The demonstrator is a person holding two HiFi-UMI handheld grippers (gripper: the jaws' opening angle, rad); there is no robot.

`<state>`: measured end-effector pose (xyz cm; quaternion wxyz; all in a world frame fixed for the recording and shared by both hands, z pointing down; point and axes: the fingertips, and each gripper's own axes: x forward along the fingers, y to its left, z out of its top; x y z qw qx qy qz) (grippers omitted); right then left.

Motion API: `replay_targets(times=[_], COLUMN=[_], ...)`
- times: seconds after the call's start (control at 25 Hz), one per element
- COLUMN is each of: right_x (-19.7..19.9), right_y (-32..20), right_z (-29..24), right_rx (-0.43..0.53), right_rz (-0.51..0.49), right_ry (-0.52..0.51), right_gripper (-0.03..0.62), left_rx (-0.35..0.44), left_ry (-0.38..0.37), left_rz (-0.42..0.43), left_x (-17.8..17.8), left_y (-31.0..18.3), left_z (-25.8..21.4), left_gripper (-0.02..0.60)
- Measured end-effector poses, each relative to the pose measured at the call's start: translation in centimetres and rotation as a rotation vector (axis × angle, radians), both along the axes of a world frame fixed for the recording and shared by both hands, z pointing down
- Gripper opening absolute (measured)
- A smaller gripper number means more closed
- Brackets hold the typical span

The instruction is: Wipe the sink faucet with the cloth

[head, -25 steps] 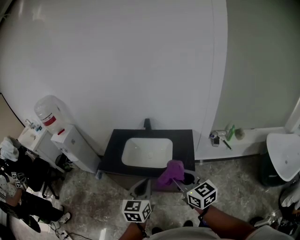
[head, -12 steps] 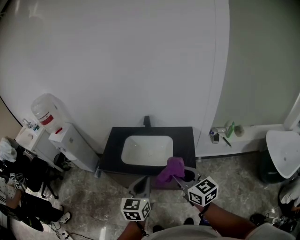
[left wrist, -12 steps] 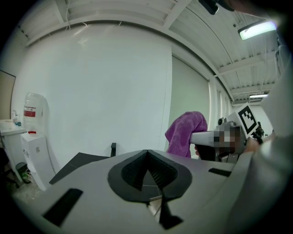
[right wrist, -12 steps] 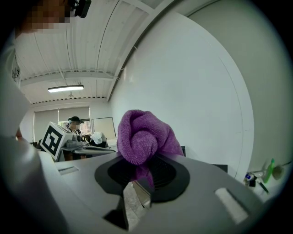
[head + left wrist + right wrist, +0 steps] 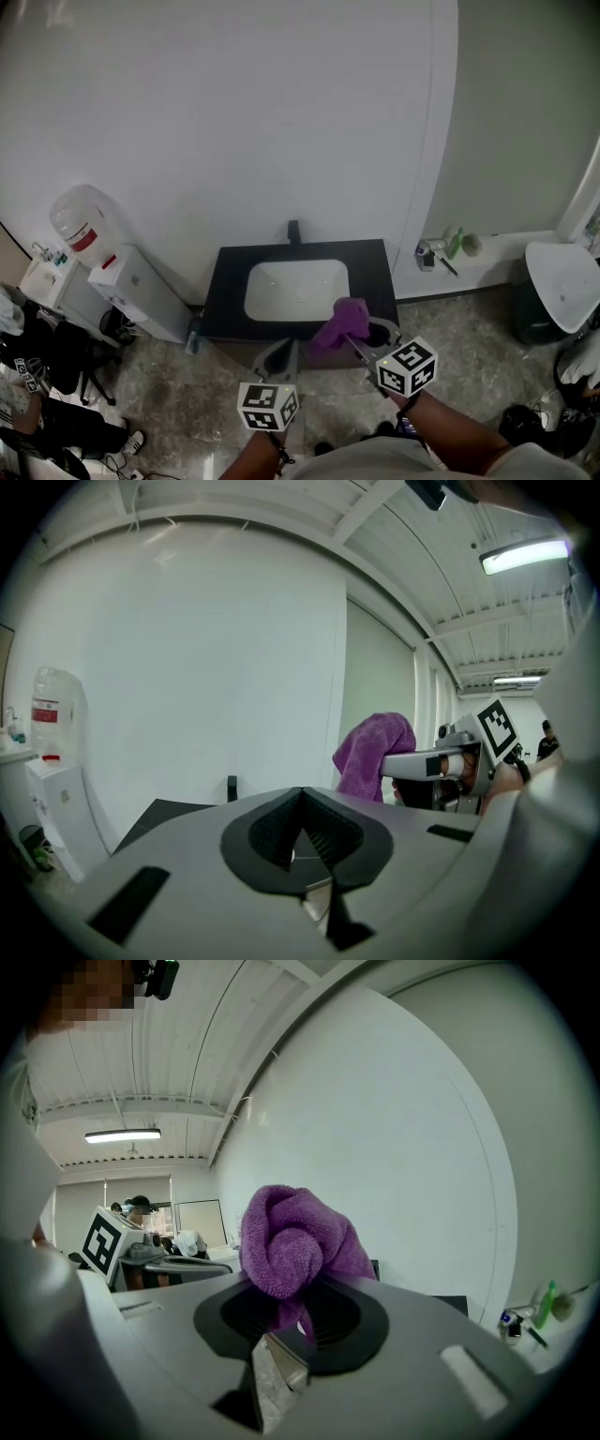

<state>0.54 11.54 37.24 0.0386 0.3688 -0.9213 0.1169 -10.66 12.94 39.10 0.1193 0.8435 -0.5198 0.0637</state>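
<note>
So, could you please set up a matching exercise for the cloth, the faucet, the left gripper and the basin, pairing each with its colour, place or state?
Things:
1. cloth
2. faucet
3. left gripper
4. basin

Descriptions:
A. white, sunk in the black countertop
B. jaws together, nothing held
C. purple, clamped in the jaws of the right gripper
D. black, upright at the back edge of the countertop

Pairs: 1-C, 2-D, 3-B, 4-A
</note>
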Motion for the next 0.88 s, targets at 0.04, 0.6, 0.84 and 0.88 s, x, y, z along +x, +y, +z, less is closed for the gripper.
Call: replay_targets(times=[0.04, 0.6, 0.84, 0.88], right_x=[-0.5, -2.5, -2.1, -2.0], right_y=[-0.3, -17.3, -29.8, -31.6], right_z=[0.0, 2.6, 4.5, 4.9], right_rx=[-0.002, -0.037, -0.074, -0.081], right_rz=[0.003, -0.067, -0.141, -0.154], right_ry=[0.0, 0.0, 0.015, 0.02], right_gripper=[0.083, 0.083, 0.083, 0.083], left_rx=[0.002, -0.044, -0.076, -0.081], left_ry=[-0.001, 0.007, 0.019, 0.019], left_rz=[0.005, -0.068, -0.132, -0.141], left_x=[-0.5, -3.1, -1.9, -1.6], left_y=[-0.3, -15.0, -26.0, -27.4], left_z=[-0.1, 3.3, 4.5, 4.7], left_gripper=[0.005, 0.005, 0.005, 0.005])
